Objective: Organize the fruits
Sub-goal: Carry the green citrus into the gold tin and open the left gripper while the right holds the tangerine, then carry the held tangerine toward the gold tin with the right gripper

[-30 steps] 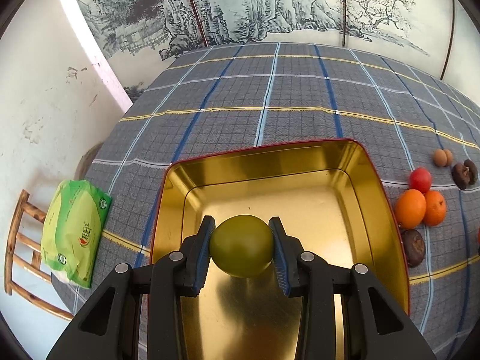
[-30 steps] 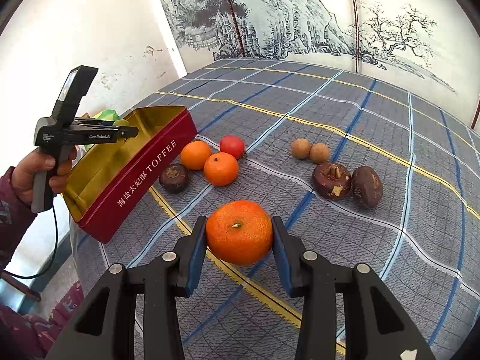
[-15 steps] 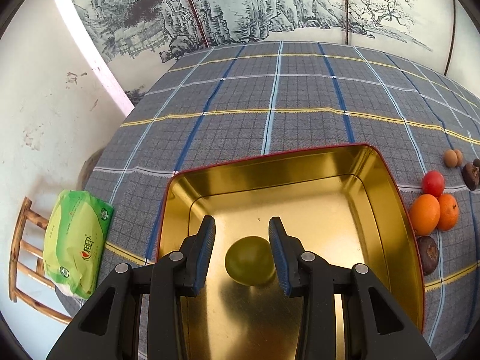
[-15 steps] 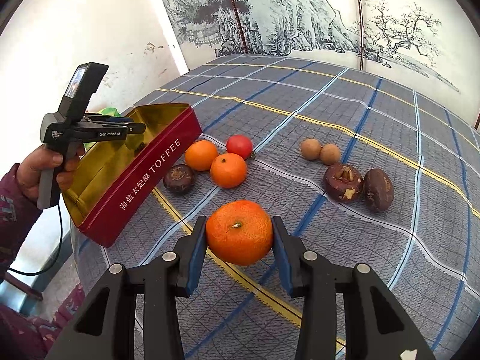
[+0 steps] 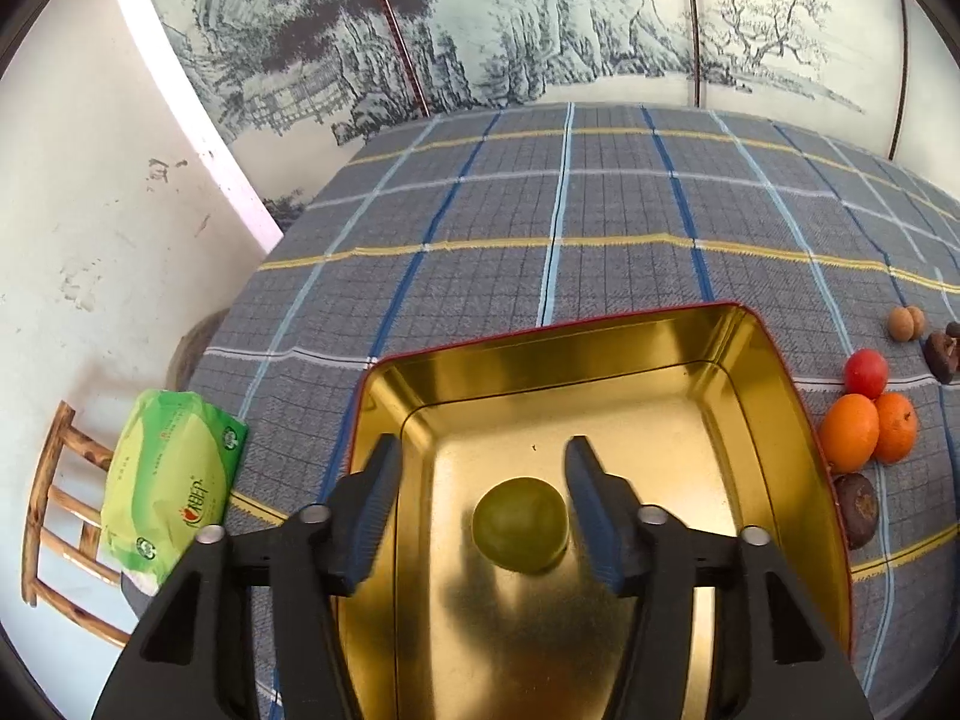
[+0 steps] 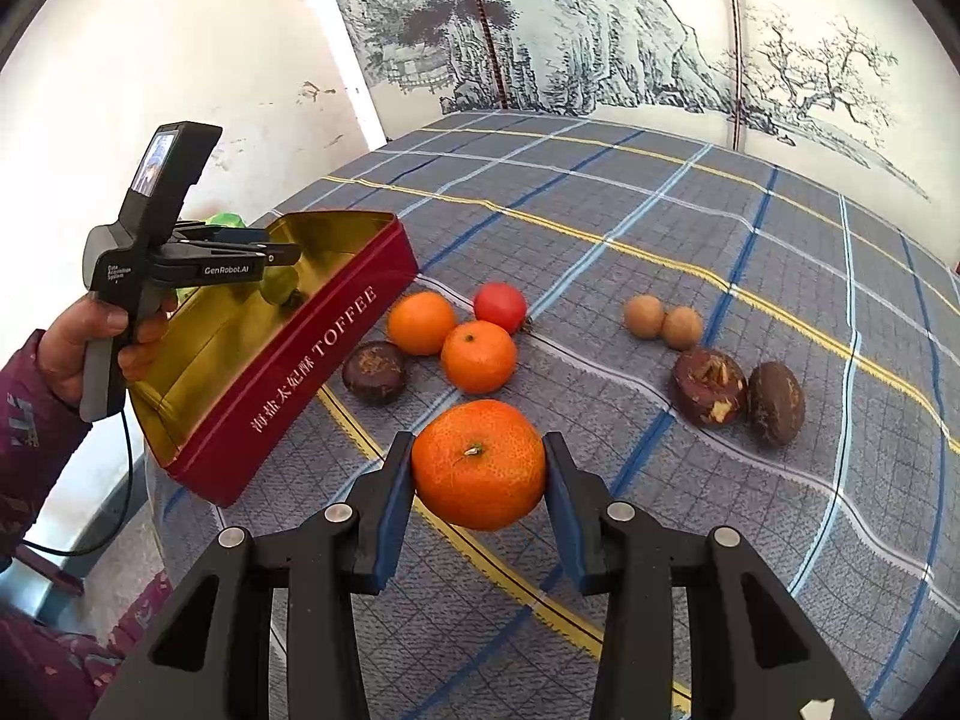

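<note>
A green fruit (image 5: 520, 523) lies on the gold floor of the red toffee tin (image 5: 774, 396). My left gripper (image 5: 480, 501) is open above it, jaws wide and clear of the fruit. In the right wrist view the tin (image 6: 312, 354) stands at the table's left edge, with the left gripper (image 6: 282, 255) over it and the green fruit (image 6: 279, 287) below. My right gripper (image 6: 479, 474) is shut on a large orange (image 6: 479, 463), held above the checked cloth.
Two small oranges (image 6: 447, 339), a red fruit (image 6: 500, 306), a dark fruit (image 6: 375, 363), two brown round fruits (image 6: 663, 321) and two dark brown fruits (image 6: 738, 393) lie on the cloth. A green tissue pack (image 5: 171, 480) lies left of the tin, at the table edge.
My left gripper has opened and let go of the green fruit, which now lies in the tin; the gripper has pulled back a little. My right gripper still holds the orange.
</note>
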`<state>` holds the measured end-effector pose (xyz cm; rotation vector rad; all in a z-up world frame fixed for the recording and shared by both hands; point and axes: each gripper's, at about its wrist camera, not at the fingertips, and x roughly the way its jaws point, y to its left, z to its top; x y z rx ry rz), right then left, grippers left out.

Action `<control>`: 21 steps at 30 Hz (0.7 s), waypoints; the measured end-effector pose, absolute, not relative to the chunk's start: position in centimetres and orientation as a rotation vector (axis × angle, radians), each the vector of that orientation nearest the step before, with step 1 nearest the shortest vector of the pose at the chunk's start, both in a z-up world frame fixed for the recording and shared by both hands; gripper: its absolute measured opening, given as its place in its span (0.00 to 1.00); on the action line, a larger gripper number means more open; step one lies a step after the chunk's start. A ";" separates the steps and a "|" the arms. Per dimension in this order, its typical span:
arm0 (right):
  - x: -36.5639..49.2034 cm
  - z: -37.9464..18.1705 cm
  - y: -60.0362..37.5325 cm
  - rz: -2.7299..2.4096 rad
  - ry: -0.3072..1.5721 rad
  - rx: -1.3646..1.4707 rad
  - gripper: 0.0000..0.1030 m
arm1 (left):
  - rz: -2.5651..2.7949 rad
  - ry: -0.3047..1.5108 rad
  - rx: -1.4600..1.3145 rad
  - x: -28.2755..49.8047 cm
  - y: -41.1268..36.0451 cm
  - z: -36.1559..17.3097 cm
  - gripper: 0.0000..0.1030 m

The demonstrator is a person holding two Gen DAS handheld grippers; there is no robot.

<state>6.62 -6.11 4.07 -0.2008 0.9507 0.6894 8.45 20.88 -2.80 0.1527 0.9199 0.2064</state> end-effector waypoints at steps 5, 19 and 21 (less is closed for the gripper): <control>6.6 4.7 -4.8 0.715 0.940 -0.217 0.38 | 0.205 0.877 0.125 6.6 21.1 -1.7 0.62; 7.7 6.7 4.0 0.863 0.906 -0.239 0.39 | 0.247 0.792 -0.034 -0.2 21.8 1.3 0.76; 8.1 6.6 5.4 0.883 0.916 -0.228 0.39 | 0.257 0.786 -0.037 -0.8 21.8 1.4 0.76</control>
